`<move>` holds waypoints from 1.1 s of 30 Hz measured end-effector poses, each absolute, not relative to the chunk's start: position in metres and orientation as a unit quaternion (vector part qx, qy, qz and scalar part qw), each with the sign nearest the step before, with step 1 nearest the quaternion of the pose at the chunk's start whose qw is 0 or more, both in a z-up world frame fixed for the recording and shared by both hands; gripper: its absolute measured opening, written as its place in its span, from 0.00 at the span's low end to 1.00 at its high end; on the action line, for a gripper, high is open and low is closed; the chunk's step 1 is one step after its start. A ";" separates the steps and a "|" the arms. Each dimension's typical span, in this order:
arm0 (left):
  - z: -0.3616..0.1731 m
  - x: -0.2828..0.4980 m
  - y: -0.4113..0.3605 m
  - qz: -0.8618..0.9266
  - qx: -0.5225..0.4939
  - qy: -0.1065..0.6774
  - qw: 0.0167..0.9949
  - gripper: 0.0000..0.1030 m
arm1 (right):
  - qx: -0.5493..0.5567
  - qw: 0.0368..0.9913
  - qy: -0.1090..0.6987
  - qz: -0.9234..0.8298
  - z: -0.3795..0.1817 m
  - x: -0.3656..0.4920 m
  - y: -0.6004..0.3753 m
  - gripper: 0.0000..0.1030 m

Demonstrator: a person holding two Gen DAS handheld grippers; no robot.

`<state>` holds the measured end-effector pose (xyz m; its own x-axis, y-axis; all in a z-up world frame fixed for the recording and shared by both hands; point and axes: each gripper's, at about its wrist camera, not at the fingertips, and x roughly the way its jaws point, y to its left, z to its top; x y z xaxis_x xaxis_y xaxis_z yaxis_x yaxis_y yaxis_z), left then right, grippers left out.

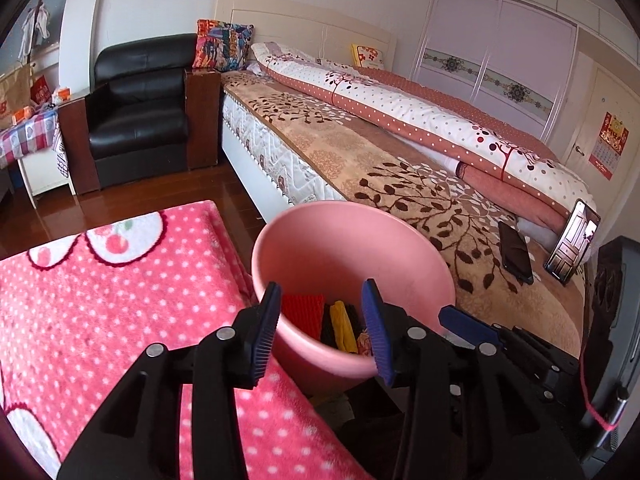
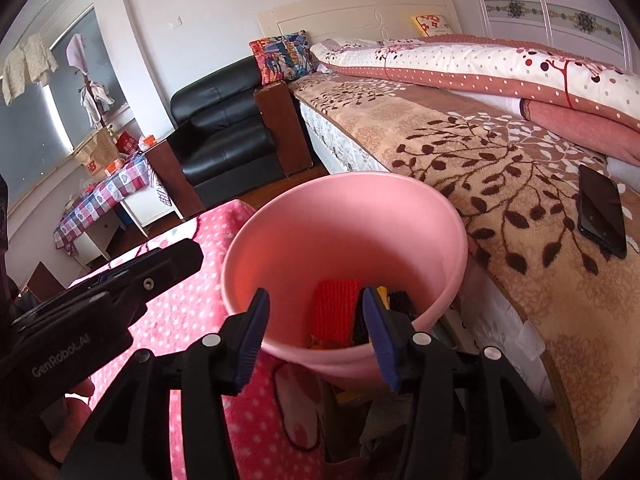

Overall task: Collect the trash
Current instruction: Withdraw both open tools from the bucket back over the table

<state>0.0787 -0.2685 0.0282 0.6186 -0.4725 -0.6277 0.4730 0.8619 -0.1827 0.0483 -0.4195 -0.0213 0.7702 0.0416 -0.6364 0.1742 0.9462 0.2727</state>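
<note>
Your left gripper (image 1: 320, 330) hovers over near rim of pink bin (image 1: 416, 256), fingers spread, nothing between them. Your right gripper (image 2: 316, 338) poised same way at bin (image 2: 304, 232), fingers apart, holding nothing. Trash sits at bin bottom: red ribbed piece (image 2: 334, 310), yellow piece (image 1: 346, 326), black pieces (image 1: 327, 326) beside it. Bin stands between pink dotted blanket (image 1: 100, 300) and bed (image 1: 340, 148). Dark phone (image 2: 602, 210) lies on bed cover

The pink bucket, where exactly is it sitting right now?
The pink bucket stands in the gap between the polka-dot blanket on the left and the bed on the right, centred in both wrist views.
</note>
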 end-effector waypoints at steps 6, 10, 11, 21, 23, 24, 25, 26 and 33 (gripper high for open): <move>0.039 0.055 -0.248 -0.252 -0.005 0.331 0.909 0.41 | 0.148 0.934 0.323 -0.029 -0.008 0.025 -0.396 0.57; 0.046 0.040 -0.233 -0.246 -0.009 0.315 0.917 0.41 | 0.138 0.941 0.309 -0.021 0.001 0.011 -0.381 0.63; 0.048 0.036 -0.230 -0.244 -0.009 0.311 0.918 0.41 | 0.139 0.942 0.304 -0.016 0.002 0.007 -0.376 0.63; 0.058 0.008 -0.197 -0.221 -0.010 0.286 0.932 0.41 | 0.128 0.947 0.294 0.004 0.010 -0.018 -0.336 0.68; 0.060 0.004 -0.190 -0.216 -0.012 0.282 0.935 0.41 | 0.123 0.949 0.289 0.004 0.013 -0.021 -0.330 0.69; 0.062 0.003 -0.186 -0.213 -0.013 0.280 0.936 0.41 | 0.120 0.950 0.287 0.004 0.015 -0.023 -0.327 0.69; 0.062 0.001 -0.183 -0.211 -0.015 0.279 0.937 0.41 | 0.119 0.951 0.285 0.004 0.017 -0.024 -0.326 0.69; 0.063 0.000 -0.180 -0.209 -0.016 0.278 0.937 0.40 | 0.119 0.952 0.282 0.004 0.019 -0.027 -0.324 0.69; 0.064 -0.010 -0.166 -0.201 -0.021 0.272 0.941 0.40 | 0.108 0.956 0.274 0.004 0.024 -0.035 -0.314 0.69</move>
<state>-0.0102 -0.1660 0.0641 0.7719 -0.3890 -0.5028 0.3668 0.9185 -0.1477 -0.0350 -0.3135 0.0237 0.8495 0.0662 -0.5234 0.0526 0.9765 0.2090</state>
